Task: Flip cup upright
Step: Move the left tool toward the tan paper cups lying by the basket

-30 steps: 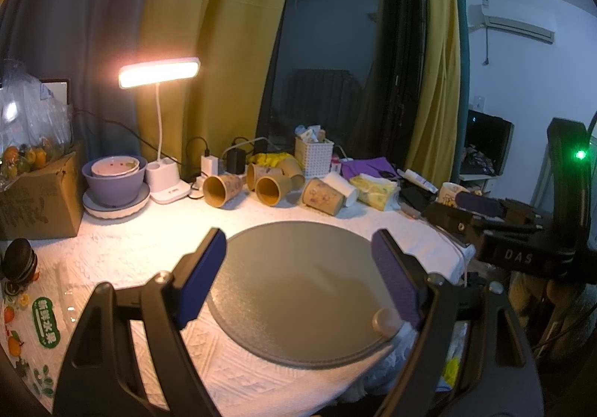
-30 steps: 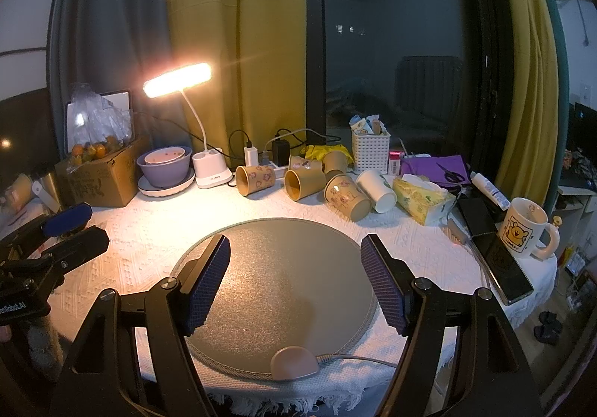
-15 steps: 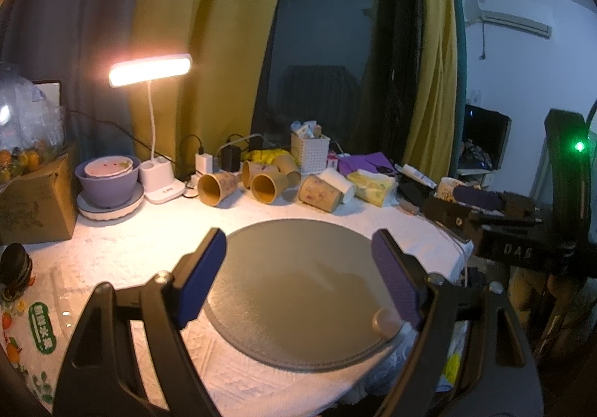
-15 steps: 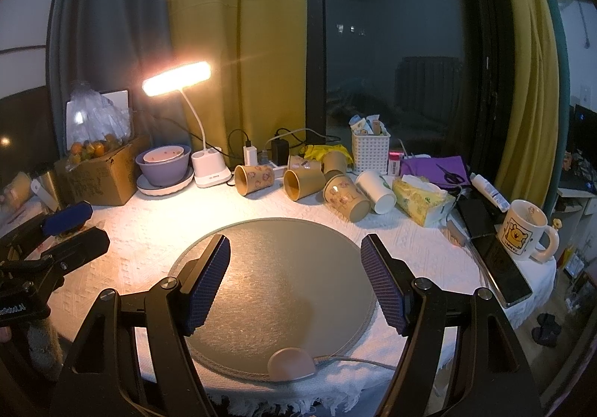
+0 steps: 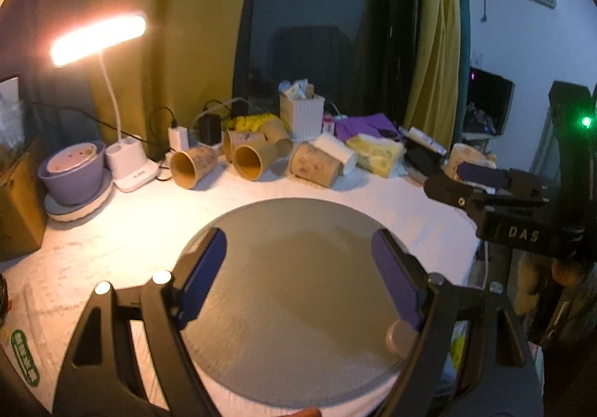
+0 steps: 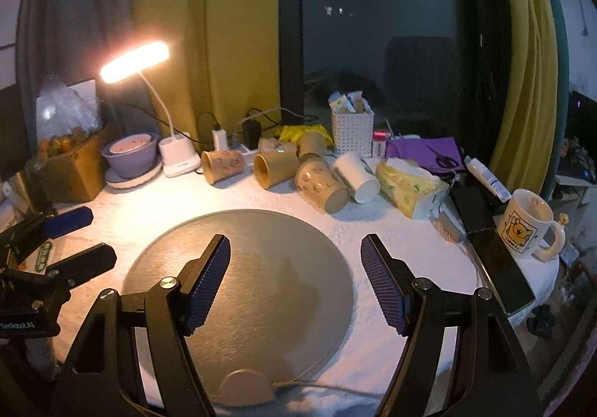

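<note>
Several brown paper cups lie on their sides in a row at the back of the table: one at the left (image 6: 222, 165) (image 5: 194, 167), one in the middle (image 6: 275, 170) (image 5: 254, 160), one patterned at the right (image 6: 324, 186) (image 5: 315, 164), and a white cup (image 6: 357, 177) beside it. My left gripper (image 5: 298, 264) is open and empty above the round grey mat (image 5: 298, 286). My right gripper (image 6: 294, 273) is open and empty above the same mat (image 6: 238, 286). Each gripper also shows from the side in the other's view.
A lit desk lamp (image 6: 136, 60), a purple bowl (image 6: 130, 155) and a cardboard box (image 6: 67, 170) stand at the back left. A white basket (image 6: 352, 133), tissue pack (image 6: 408, 185), phone (image 6: 502, 271) and cartoon mug (image 6: 528, 224) are at the right.
Both grippers have moved forward and a little lower toward the row of cups. Their jaws stay open. The cups have not moved.
</note>
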Demonstrator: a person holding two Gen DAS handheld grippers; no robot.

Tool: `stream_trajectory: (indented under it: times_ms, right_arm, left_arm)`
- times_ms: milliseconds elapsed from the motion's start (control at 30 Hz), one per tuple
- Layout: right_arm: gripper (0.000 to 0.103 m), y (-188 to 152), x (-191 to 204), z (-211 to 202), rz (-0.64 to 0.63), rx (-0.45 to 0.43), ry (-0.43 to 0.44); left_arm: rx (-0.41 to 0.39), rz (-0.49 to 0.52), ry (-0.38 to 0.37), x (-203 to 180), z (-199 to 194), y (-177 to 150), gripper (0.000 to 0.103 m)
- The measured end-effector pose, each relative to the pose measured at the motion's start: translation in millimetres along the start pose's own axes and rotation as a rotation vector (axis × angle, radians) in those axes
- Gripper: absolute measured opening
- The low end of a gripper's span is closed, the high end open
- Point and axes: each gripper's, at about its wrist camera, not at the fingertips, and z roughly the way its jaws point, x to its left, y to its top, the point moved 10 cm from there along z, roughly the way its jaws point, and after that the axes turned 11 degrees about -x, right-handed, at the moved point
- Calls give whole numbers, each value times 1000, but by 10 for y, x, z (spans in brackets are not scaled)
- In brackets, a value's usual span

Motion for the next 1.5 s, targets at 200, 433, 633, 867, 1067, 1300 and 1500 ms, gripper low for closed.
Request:
stream_trajectory:
  times_ms: [200,433,633,867,1067,1300,1500]
  right_arm:
    - [75,22,-231,319,21,28,-9]
    - [75,52,-575,750,33,48,-11]
    - [75,21,-850,1149,33,75,-9]
    - [75,-22,-1110,1530,34,93,-10]
    - [75,-16,-1301,1799,33,101,-14]
    - [75,94,-1464,2101,28,98,-22]
    - [75,248,-1595,2211,32,67,-33]
  left_arm:
    - [68,-5,-8,-32,447,-1,81]
    - [127,-11,-22,-127,1039,50,81]
    - [182,-10,-21,-212,1555,41,81]
    - [251,-50,-30,-245,2071,-23,81]
    - [270,-74,-16,-272,2517,12,81]
    - [282,-140,6,-271,2880,77,81]
    - [335,-220,12,-231,3135,-58,81]
